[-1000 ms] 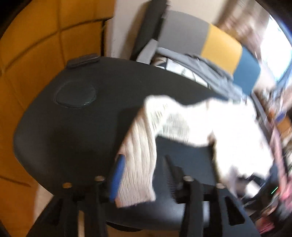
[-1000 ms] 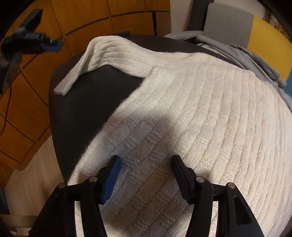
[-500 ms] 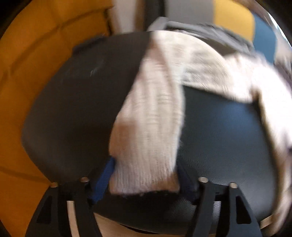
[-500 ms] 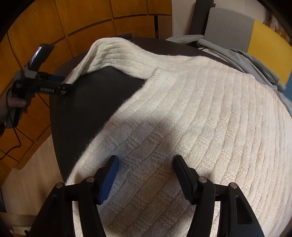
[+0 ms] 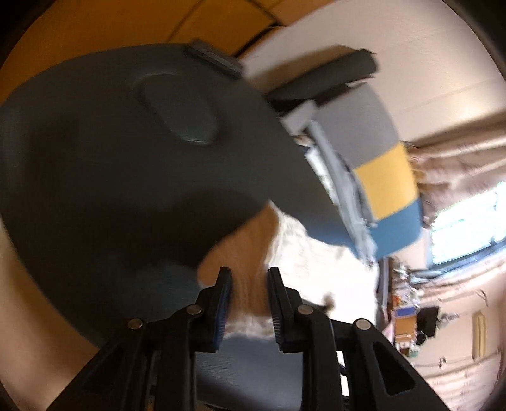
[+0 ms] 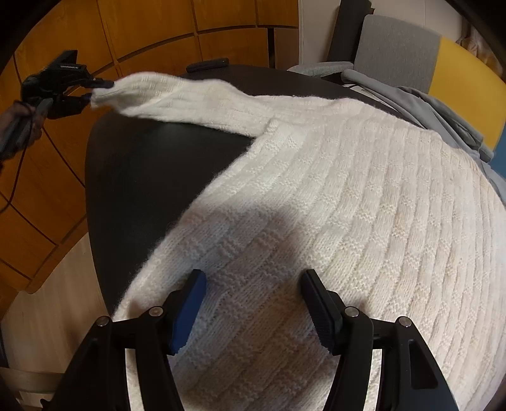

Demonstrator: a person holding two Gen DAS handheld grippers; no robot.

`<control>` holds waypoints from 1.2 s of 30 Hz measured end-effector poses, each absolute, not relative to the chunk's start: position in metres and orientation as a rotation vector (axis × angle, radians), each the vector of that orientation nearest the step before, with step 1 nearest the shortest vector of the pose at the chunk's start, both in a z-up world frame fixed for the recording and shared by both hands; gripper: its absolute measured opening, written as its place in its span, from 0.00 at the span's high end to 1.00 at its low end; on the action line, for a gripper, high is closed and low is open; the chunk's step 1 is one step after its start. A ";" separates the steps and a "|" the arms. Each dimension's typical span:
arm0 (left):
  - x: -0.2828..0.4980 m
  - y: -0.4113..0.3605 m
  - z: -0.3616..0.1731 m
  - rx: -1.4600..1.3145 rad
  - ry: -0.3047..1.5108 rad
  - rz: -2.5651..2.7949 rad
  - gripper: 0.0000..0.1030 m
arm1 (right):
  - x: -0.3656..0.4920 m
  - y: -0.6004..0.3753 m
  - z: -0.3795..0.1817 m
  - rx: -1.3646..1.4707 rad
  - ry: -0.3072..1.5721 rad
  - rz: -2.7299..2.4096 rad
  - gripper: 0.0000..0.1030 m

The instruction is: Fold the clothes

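A cream knitted sweater (image 6: 332, 196) lies spread over a dark round table (image 6: 132, 177). Its sleeve (image 6: 177, 95) stretches to the far left and is lifted off the table. My left gripper (image 5: 249, 275) is shut on the sleeve cuff (image 5: 246, 253); it also shows in the right wrist view (image 6: 91, 90), holding the cuff in the air. My right gripper (image 6: 253, 281) is open and hovers low over the sweater's body, holding nothing.
A grey, yellow and blue chair (image 6: 411, 57) stands behind the table with grey clothing (image 6: 420, 104) draped on it. A small dark flat object (image 6: 207, 64) lies at the table's far edge. Wooden wall panels (image 6: 158, 28) curve behind.
My left gripper closed on the sleeve cuff and lifted it off the table, swinging its view upward. The right gripper has barely moved.
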State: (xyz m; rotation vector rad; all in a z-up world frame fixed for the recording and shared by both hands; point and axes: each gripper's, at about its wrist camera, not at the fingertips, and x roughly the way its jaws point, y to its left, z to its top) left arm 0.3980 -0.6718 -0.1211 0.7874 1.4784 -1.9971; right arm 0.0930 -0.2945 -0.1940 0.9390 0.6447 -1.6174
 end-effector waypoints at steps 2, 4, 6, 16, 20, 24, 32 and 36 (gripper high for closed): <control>0.403 -0.676 -0.131 0.852 1.403 -1.894 0.88 | 0.093 -0.295 -0.194 0.938 0.645 -1.617 0.37; 0.406 -0.682 -0.136 0.873 1.334 -1.808 0.83 | 0.093 -0.297 -0.195 0.937 0.649 -1.617 0.36; 0.407 -0.681 -0.135 0.865 1.268 -1.762 0.79 | 0.093 -0.297 -0.195 0.938 0.649 -1.615 0.36; 0.271 -0.565 -0.121 0.989 1.083 -2.158 0.76 | 0.088 -0.296 -0.191 0.959 0.609 -1.599 0.38; 0.206 -0.532 -0.142 1.105 1.041 -2.232 0.76 | 0.063 -0.282 -0.175 0.964 0.546 -1.650 0.46; 0.164 -0.530 -0.149 1.169 0.923 -2.230 0.76 | 0.016 -0.264 -0.160 0.947 0.511 -1.778 0.46; 0.122 -0.559 -0.159 1.248 0.799 -2.168 0.76 | -0.108 -0.248 -0.192 1.089 0.561 -2.032 0.45; 0.118 -0.577 -0.161 1.254 0.766 -2.170 0.75 | -0.123 -0.252 -0.196 1.095 0.503 -2.081 0.44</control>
